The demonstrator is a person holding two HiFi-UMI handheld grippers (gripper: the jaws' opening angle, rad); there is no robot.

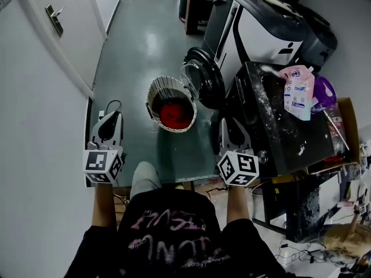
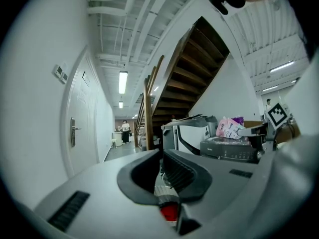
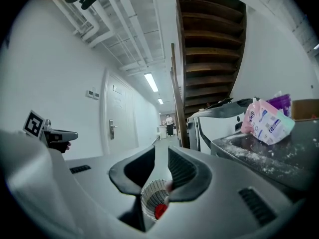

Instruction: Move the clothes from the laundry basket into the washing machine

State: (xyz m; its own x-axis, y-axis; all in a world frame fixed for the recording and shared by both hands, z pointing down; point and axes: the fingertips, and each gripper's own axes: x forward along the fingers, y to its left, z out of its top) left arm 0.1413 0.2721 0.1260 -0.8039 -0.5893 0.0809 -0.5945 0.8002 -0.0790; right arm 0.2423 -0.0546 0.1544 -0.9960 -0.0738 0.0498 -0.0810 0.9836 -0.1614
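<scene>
A round white laundry basket [image 1: 155, 96] stands on the green floor with red clothes [image 1: 174, 114] in it. Right of it the black washing machine [image 1: 278, 126] has its round door [image 1: 204, 77] swung open toward the basket. Both grippers are held level at waist height, short of the basket. My left gripper [image 1: 109, 119] is empty, its jaws all but together [image 2: 160, 156]. My right gripper [image 1: 231, 126] shows a narrow gap with nothing in it [image 3: 160, 158]. Beneath each gripper's jaws I see the basket [image 3: 151, 194] and the red cloth [image 2: 169, 212].
A pink detergent pouch [image 1: 298, 91] and a purple bottle [image 1: 324, 91] lie on the washer's dusty top. A white and black appliance [image 1: 261, 22] stands behind it. A white wall with a handled door [image 1: 55, 19] runs along the left. A wooden staircase [image 2: 189, 78] rises ahead.
</scene>
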